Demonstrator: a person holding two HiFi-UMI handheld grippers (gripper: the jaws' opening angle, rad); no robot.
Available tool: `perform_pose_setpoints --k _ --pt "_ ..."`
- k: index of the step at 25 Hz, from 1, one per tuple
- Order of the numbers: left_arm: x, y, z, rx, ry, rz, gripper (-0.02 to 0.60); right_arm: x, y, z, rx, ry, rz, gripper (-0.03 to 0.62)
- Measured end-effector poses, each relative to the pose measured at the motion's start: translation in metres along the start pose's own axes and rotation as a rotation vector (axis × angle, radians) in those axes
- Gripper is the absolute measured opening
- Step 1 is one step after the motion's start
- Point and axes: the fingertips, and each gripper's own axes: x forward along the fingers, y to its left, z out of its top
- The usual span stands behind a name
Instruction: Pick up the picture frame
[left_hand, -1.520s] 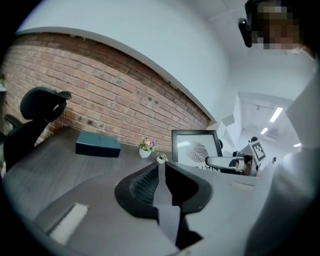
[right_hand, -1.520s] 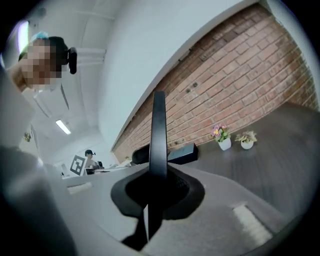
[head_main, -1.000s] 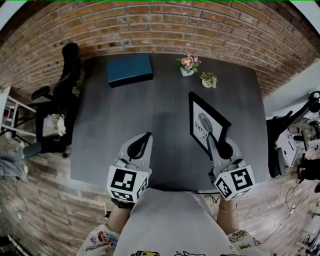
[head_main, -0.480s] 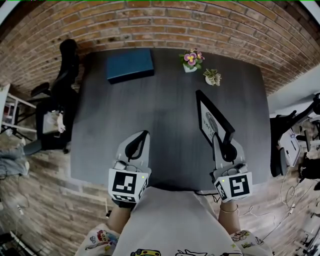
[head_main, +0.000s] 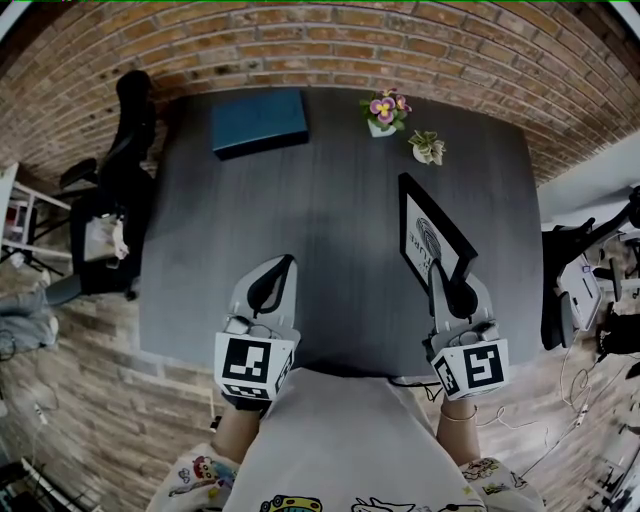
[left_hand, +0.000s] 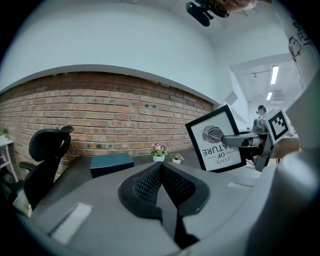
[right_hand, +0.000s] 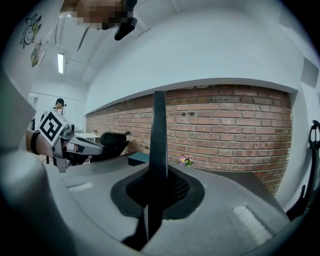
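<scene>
The picture frame (head_main: 428, 238) is black with a white print of a leaf and words. It hangs tilted above the dark table (head_main: 330, 210), on the right side. My right gripper (head_main: 438, 270) is shut on its near edge. In the right gripper view the frame (right_hand: 159, 135) shows edge-on as a thin dark strip between the jaws. The left gripper view shows the frame (left_hand: 215, 141) from the front, with the right gripper (left_hand: 241, 141) on it. My left gripper (head_main: 288, 262) is shut and empty over the table's near left part, its jaws (left_hand: 161, 167) pressed together.
A dark blue box (head_main: 258, 121) lies at the far left of the table. A pot of pink flowers (head_main: 383, 110) and a small green plant (head_main: 428, 148) stand at the far right. A black office chair (head_main: 125, 170) is left of the table. A brick wall runs behind.
The frame in my right gripper has tipped a little more upright and looks narrower from above. My left gripper has kept its place.
</scene>
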Motion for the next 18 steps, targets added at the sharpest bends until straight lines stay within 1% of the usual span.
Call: perform_pose_setpoints --k 18 --pt "-0.0062 0.0016 -0.0013 0.004 -0.005 0.012 0.012 -0.0027 0.0031 -0.0039 0.010 0.011 0.007 0.012"
